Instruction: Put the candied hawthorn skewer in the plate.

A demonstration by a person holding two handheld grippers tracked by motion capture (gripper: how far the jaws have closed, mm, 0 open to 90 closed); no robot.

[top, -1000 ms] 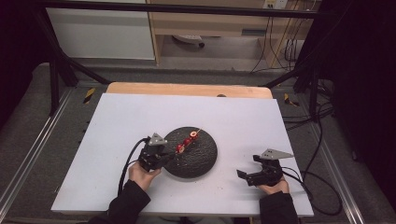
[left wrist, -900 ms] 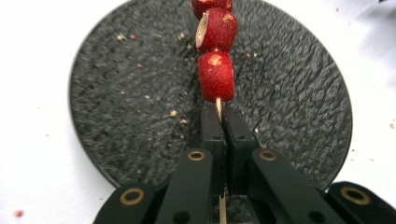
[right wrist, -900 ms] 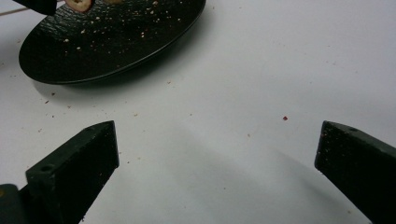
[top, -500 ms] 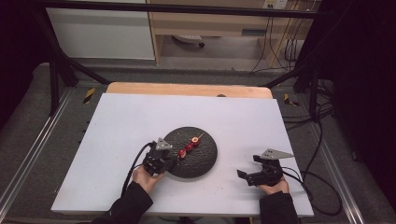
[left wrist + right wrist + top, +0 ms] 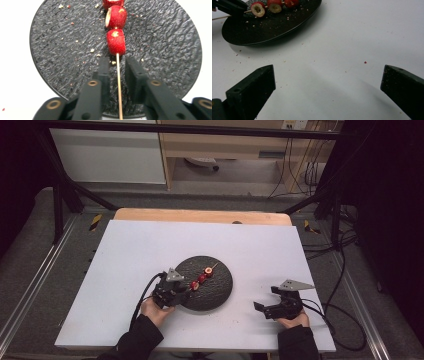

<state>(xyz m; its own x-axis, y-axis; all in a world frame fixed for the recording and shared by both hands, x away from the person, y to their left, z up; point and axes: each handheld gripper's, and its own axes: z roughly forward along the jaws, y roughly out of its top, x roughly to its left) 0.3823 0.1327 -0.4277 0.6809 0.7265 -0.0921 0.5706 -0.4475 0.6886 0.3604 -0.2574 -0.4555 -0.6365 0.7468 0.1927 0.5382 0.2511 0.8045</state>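
Left tongs (image 5: 118, 62): parted only narrowly, astride the bare wooden end of the fruit skewer (image 5: 118, 82), with a sliver of gap on either side, so pinching nothing yet. Right tongs (image 5: 328, 72): spread wide, parked low over the white bench (image 5: 150, 250) to the right of the plate, holding nothing. As for the skewer itself: lying flat across the round black textured plate (image 5: 62, 50), three red fruit pieces (image 5: 116, 41) threaded toward the far end, the nearest piece just beyond the left fingertips, the plain stick running back between the jaws and out past the plate's near rim. Judging by that, a pick-up of the skewer by its stick. To do it well: close slowly and squarely, so both pads meet the stick at once and don't roll it sideways. Grip on the wood, just short of the nearest fruit, never on the fruit, which looks soft and likely to crumble, going by the crumbs (image 5: 92, 50) scattered over the plate. Keep the fingertips low, close to the plate surface, since so thin a stick slips out easily from a high or slanted pinch. Lift straight up and level, so the fruit-heavy far end doesn't swing down and twist in the grip. Bring the right tongs in only if the plate starts to slide.
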